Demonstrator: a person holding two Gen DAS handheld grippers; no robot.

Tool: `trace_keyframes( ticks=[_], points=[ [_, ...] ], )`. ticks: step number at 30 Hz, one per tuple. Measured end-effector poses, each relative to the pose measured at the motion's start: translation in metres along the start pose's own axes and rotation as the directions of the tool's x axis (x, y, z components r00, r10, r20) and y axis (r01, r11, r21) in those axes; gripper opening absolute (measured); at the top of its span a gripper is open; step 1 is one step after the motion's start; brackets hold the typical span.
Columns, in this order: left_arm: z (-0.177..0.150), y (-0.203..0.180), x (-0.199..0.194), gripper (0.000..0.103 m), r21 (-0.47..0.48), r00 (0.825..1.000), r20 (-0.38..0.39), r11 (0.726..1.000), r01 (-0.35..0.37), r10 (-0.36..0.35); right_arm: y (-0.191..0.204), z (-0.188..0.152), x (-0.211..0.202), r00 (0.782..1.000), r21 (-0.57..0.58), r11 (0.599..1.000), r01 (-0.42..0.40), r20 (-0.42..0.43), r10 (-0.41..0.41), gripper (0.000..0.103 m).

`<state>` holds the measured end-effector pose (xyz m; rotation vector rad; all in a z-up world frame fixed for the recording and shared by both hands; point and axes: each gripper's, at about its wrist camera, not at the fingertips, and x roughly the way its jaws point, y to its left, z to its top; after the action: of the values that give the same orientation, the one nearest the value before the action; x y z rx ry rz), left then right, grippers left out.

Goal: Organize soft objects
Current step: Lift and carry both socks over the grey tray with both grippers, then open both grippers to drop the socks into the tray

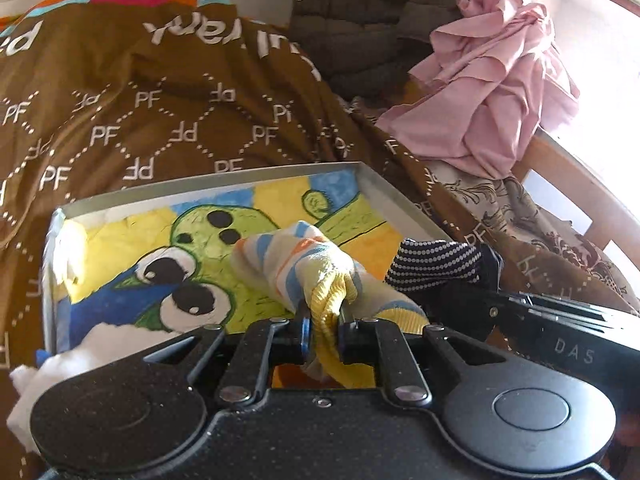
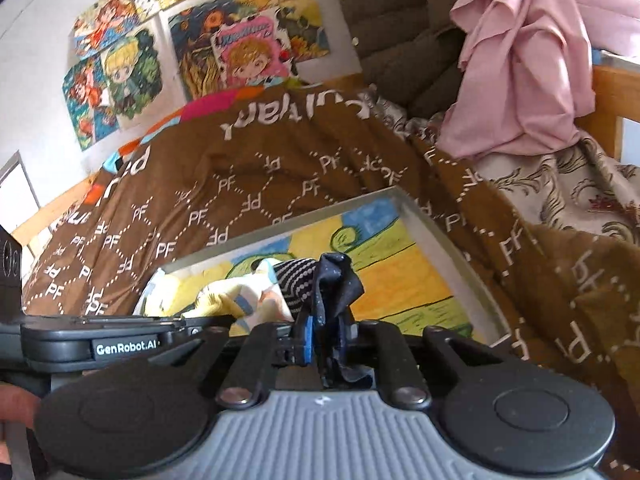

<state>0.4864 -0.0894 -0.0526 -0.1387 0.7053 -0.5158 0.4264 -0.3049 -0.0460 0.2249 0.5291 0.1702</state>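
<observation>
On the "PF" blanket (image 1: pixel 160 120), left gripper (image 1: pixel 324 334) clamps striped sock (image 1: pixel 304 268); right gripper (image 2: pixel 324 340) clamps dark sock (image 2: pixel 336 284).

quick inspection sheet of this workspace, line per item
surface: brown PF-print blanket spread over a bed, with a shallow box resting on it; the box bottom is a cartoon drawing.
job's things: striped yellow sock and dark dotted sock, both held over the box.
clutter: white stuffing at the box's near left corner; crumpled pink cloth on the bed frame.
grippers: left gripper shut on the striped yellow sock; right gripper shut on the dark dotted sock.
cables: nothing seen.
surroundings: cartoon pictures on the wall; dark quilted cushion behind the blanket.
</observation>
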Motion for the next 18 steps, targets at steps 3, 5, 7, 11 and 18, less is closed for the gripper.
trace_keyframes(
  ticks=[3,5,7,11,18],
  points=[
    [-0.002,-0.001,-0.002,0.017,-0.004,1.000,-0.001,1.000,-0.010,0.010,0.002,0.000,0.000,1.000,-0.002,1.000,-0.011,-0.012,0.011,0.029],
    [-0.004,-0.002,-0.004,0.019,-0.005,1.000,0.006,1.000,-0.017,0.017,0.002,-0.001,-0.002,1.000,0.000,1.000,-0.016,-0.013,0.016,0.037],
    [-0.005,-0.001,-0.006,0.023,-0.023,1.000,0.015,1.000,-0.022,0.022,0.002,-0.001,-0.003,1.000,-0.002,1.000,-0.015,-0.017,0.015,0.041],
    [-0.009,0.001,-0.014,0.035,-0.059,0.999,0.033,0.998,-0.036,0.038,0.003,-0.002,-0.006,1.000,-0.005,1.000,-0.019,-0.011,0.019,0.054],
    [-0.020,0.005,-0.046,0.060,-0.116,0.993,0.094,0.992,-0.057,0.068,0.007,-0.001,-0.018,1.000,-0.018,1.000,-0.007,0.013,0.008,0.076]
  ],
)
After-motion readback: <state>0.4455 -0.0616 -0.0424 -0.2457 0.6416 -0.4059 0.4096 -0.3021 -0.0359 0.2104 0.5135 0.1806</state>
